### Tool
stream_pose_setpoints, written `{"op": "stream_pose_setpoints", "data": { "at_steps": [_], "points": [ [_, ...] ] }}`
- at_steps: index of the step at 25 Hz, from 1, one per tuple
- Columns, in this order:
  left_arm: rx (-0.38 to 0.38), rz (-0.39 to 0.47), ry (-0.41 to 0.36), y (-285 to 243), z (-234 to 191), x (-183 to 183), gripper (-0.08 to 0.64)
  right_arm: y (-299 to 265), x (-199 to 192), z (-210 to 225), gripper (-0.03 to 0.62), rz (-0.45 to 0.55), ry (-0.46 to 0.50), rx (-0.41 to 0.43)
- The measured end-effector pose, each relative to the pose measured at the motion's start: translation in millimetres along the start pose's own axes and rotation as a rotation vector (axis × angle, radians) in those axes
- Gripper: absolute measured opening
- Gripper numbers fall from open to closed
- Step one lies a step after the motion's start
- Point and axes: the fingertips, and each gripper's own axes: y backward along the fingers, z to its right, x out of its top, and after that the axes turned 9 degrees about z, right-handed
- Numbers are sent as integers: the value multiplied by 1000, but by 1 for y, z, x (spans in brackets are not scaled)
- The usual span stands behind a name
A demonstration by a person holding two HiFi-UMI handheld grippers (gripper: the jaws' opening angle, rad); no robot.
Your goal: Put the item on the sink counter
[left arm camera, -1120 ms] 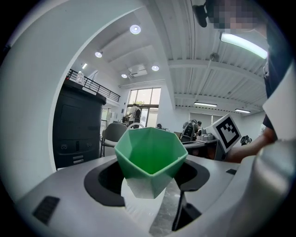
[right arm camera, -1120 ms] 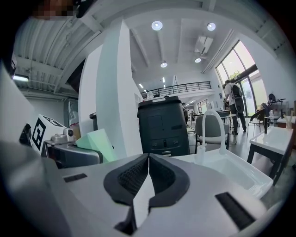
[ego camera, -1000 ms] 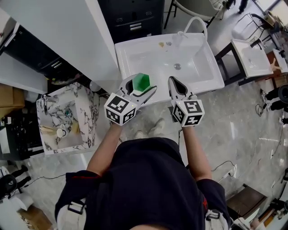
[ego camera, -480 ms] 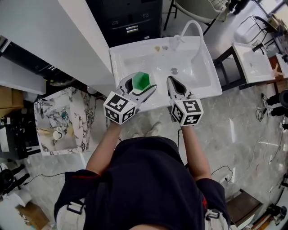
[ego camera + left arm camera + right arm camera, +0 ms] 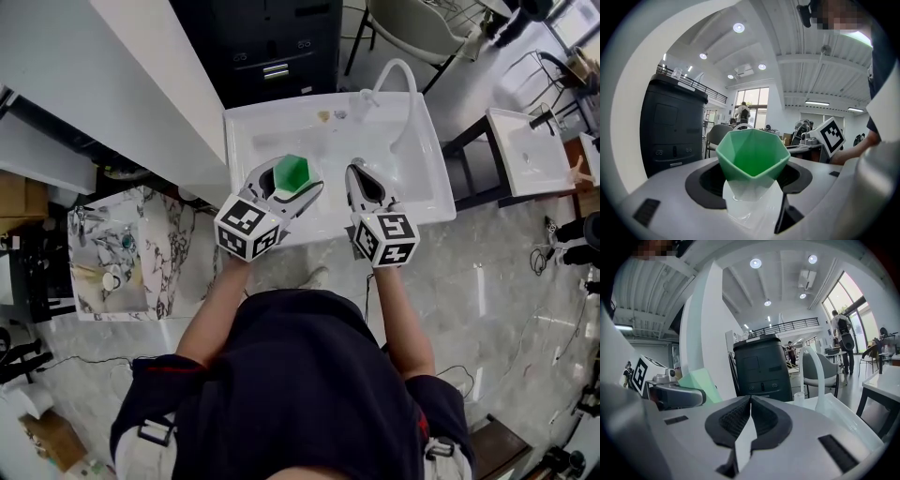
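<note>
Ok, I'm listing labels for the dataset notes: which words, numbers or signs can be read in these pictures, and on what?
Readable words or numbers: none.
On the left marker cube: a black-and-white square code, no letters.
On the right marker cube: the same kind of code.
On the black cabinet: small pale marks on the drawer fronts, too small to read.
On the green cup: no print.
</note>
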Motion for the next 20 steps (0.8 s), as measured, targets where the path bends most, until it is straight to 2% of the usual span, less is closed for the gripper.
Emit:
{"op": "stream_pose_setpoints", "data": {
  "at_steps": [8, 20],
  "points": [
    [30, 0, 8, -23, 7, -3, 310, 4, -5, 17, 35, -26, 6, 51],
    [46, -7, -7, -40, 3, -1, 310, -3, -8, 25, 35, -25, -10, 72]
  ]
}}
